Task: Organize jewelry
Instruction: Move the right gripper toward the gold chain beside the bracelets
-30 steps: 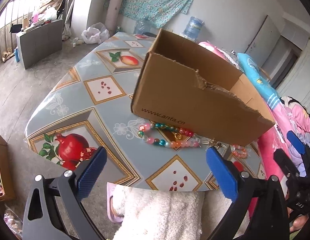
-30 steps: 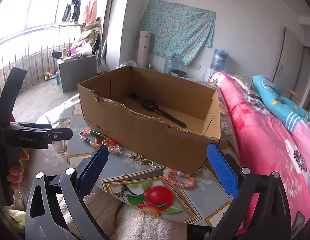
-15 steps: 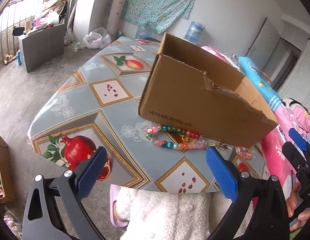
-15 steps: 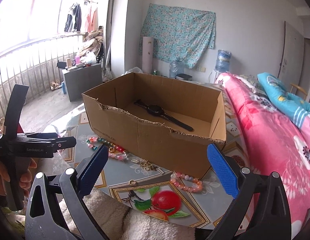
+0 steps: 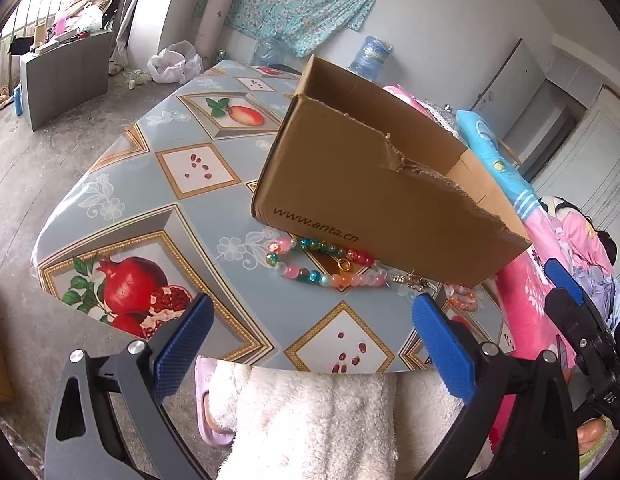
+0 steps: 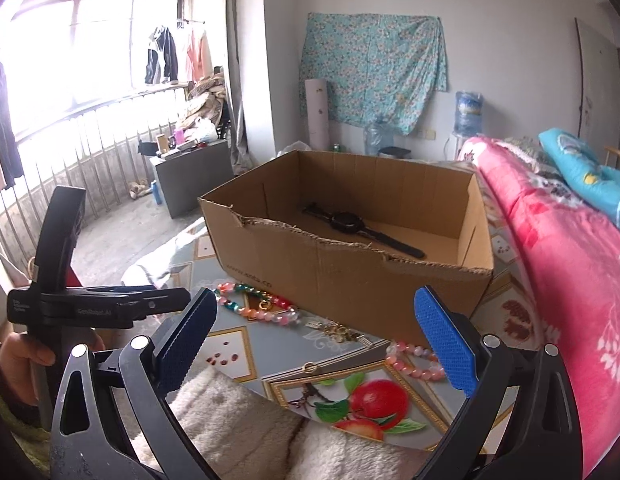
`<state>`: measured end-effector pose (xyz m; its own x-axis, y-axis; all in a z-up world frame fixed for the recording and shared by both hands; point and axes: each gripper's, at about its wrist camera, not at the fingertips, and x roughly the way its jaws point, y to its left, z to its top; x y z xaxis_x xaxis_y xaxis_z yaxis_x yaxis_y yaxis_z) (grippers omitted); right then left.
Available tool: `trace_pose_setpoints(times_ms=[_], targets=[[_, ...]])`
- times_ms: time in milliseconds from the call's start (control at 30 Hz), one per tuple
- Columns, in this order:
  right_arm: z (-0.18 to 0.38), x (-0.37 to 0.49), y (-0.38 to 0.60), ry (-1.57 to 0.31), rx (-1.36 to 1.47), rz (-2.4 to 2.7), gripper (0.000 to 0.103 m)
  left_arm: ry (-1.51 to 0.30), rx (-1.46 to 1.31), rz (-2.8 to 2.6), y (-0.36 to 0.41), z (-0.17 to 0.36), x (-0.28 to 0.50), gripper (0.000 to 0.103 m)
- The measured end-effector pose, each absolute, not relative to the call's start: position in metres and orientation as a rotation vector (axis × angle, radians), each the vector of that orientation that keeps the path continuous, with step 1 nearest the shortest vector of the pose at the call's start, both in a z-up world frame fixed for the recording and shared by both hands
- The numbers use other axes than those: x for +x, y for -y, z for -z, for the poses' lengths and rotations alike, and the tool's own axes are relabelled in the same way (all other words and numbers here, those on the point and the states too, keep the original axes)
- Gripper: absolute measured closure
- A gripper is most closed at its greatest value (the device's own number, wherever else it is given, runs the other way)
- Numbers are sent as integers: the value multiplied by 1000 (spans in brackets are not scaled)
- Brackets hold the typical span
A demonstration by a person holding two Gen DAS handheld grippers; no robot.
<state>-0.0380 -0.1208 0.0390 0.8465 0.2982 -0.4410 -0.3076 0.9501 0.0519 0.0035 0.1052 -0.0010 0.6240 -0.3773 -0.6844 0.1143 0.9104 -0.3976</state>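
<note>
A brown cardboard box sits on the fruit-patterned worktop, a black wristwatch inside. Against its near wall lie a multicoloured bead necklace, gold trinkets and a pink bead bracelet. Both blue-padded tongs, left and right, hang released, empty.

From the left wrist, the cardboard box hides its own inside, and the left gripper's finger covers part of the pink bracelet. From the right wrist, the gold tangle by the box is too small to make out, and the hand is cut off by the edge.
</note>
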Motion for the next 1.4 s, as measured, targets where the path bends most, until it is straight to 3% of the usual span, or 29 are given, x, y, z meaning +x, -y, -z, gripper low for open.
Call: trace_pose_setpoints(times_ms=[467,633,867,1167,1400], targets=[[-30,-30,136,-542,119,-410,9,-812,-126,243,-88,-1,3,6],[-19,-19,142,-604,144,-436,23,-778,-100,259,-84,0,4,7],[-10,4,140,-663,190,-461,43,-752,-21,295,-74,4,14,23],[16,39,112,-796,245,-486,76,-818,-43,259,-81,17,49,57],[26,55,97,-843,208,-441,87,-855,-5,258,-81,26,66,70]])
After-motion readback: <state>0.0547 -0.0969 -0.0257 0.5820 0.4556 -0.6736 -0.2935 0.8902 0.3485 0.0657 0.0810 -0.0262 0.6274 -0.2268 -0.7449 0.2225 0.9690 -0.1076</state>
